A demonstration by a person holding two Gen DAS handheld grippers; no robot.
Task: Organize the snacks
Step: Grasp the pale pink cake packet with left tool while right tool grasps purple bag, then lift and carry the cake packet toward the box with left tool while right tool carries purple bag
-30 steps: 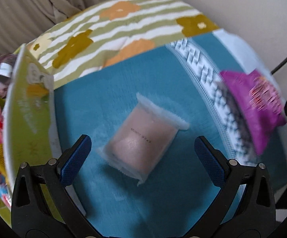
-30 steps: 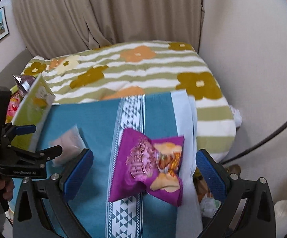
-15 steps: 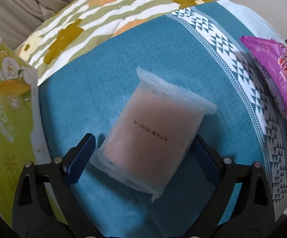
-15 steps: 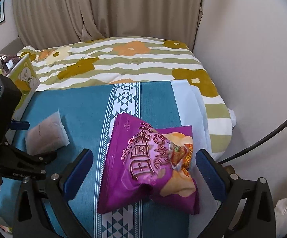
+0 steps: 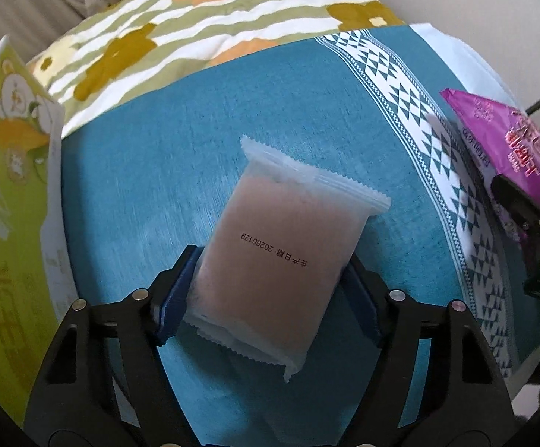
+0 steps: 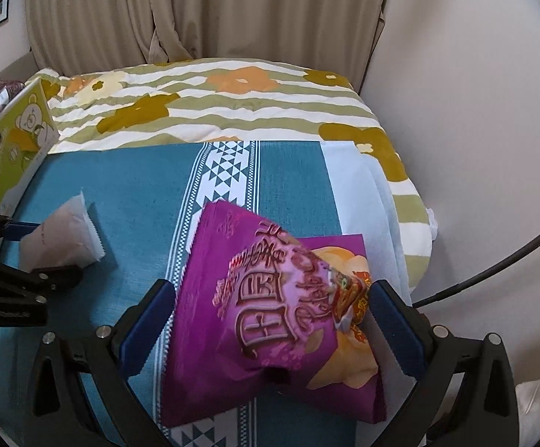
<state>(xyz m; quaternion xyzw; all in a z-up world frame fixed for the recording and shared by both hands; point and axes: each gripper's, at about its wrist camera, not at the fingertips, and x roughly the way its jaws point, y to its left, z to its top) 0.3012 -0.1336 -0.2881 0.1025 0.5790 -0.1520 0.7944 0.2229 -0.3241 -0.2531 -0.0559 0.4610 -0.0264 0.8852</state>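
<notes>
My left gripper [image 5: 270, 294] has its jaws closing on the pale pink packet [image 5: 281, 260], and both blue pads already sit against the packet's long sides near its closer end. The packet lies flat on the teal cloth [image 5: 150, 171], its long axis running from near-left to far-right, with one crimped seal at the far end and the other between the fingers; a printed date line crosses its middle. My right gripper [image 6: 273, 320] straddles the purple chip bag [image 6: 270, 316]. The right pad touches the bag's crumpled orange corner and the left pad sits at its purple edge, so the bag is between the jaws and looks pinched, though I cannot tell how firmly. The bag is puffed and tilted, its top seal pointing away from me toward the far left, over the cloth's white band of triangle pattern [image 6: 229, 164].

Further out, the teal cloth is spread over a bed, and beyond its far edge lies a quilt [image 6: 232, 104] striped green and white with orange and mustard flowers. A green carton with a bear drawing [image 5: 5, 186] stands on the left edge of the cloth, close to the pink packet. Beige curtains [image 6: 180, 11] hang behind the bed, a plain pale wall [image 6: 474, 93] closes the right side, and a dark cable [image 6: 493, 272] curves across that wall.
</notes>
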